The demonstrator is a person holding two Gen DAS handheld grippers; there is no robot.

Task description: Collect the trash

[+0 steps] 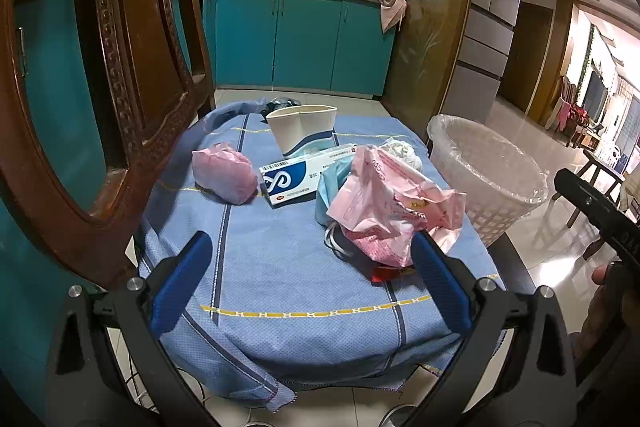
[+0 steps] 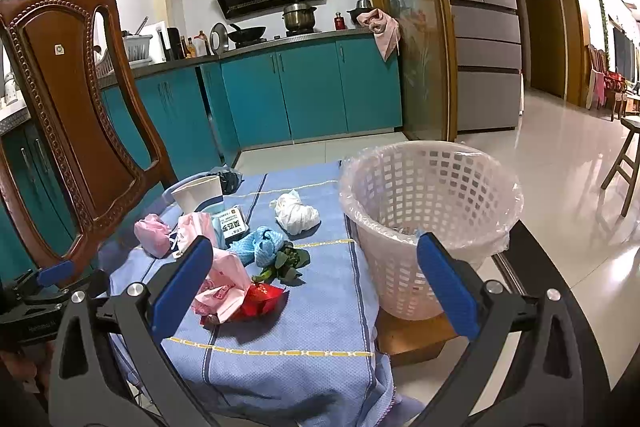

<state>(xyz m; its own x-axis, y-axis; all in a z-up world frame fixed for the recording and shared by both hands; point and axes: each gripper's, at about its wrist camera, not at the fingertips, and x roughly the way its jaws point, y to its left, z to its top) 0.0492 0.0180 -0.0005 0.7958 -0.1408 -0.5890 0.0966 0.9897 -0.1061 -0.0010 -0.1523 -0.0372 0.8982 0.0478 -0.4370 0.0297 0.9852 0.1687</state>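
Both tools spread wide, nothing held. Left gripper [image 1: 312,287] low centre of left view, blue fingers [image 1: 182,283] apart over bare blue cloth [image 1: 280,259]. Right gripper [image 2: 316,287] low centre of right view, jaws equally wide, empty.

Trash piled mid-frame on the cloth: pink wrapper [image 1: 384,203] centre-right of left view, just beyond the right-hand finger; pink wad [image 1: 224,173] centre-left; blue-white box [image 1: 296,177] centre; paper cup [image 1: 302,127] upper centre behind box. In right view also white tissue ball [image 2: 296,213] centre, blue net rag [image 2: 262,241], green stems [image 2: 286,261], red foil [image 2: 262,297] lower centre, touching the wrapper. White lined basket [image 2: 416,259] right of centre, beside the cloth edge, liner over rim, little visible inside.

Step in hand, likely: first pick, nothing grabbed yet.

- Take nearest item first: pink wrapper or red foil, closest to the fingers.
- Pinch crumpled bulk, not a loose flap; thin plastic likely to slip or trail.
- Keep pads off the cloth; snagging would drag the whole pile.
- Single item per grab; wrapper overlaps foil and rag, may lift neighbours.
- Release well inside basket rim, over liner.
- Right tool nearer basket, better for drops; left for wad and box at left.
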